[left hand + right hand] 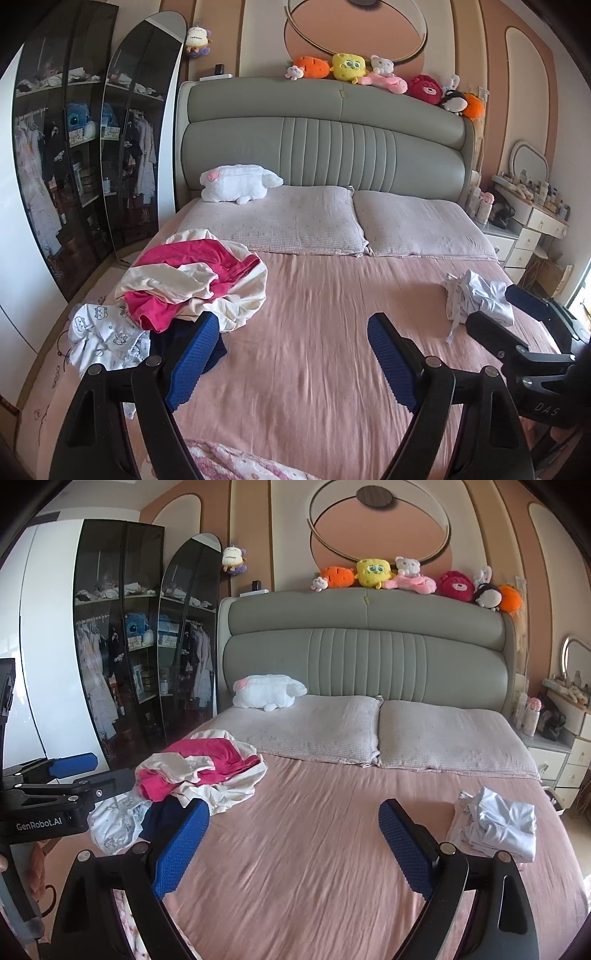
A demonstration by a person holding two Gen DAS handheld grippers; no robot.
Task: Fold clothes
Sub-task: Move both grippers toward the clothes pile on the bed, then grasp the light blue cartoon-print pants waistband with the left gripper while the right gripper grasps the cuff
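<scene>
A heap of unfolded clothes (pixel 195 280) (pixel 207 771), pink and cream, lies on the left of the pink bed sheet (pixel 314 306) (pixel 314 812). A white printed garment (pixel 103 336) (pixel 114 819) and a navy one (pixel 173 339) (pixel 166 816) rest at its near edge. On the bed's right side is a small stack of folded white clothes (pixel 476 299) (pixel 498 823). My left gripper (pixel 293 354) (pixel 110 768) hovers open over the sheet just right of the heap. My right gripper (pixel 291 838) (pixel 493 306) is open near the folded stack. Neither holds anything.
Two pale pillows (pixel 314 221) and a white plush toy (pixel 236 182) lie at the grey headboard (pixel 332 147), which carries several plush toys. A dark glass wardrobe (pixel 74 166) stands left, white drawers (pixel 524 243) right. A patterned blanket edge (pixel 236 461) is nearest me.
</scene>
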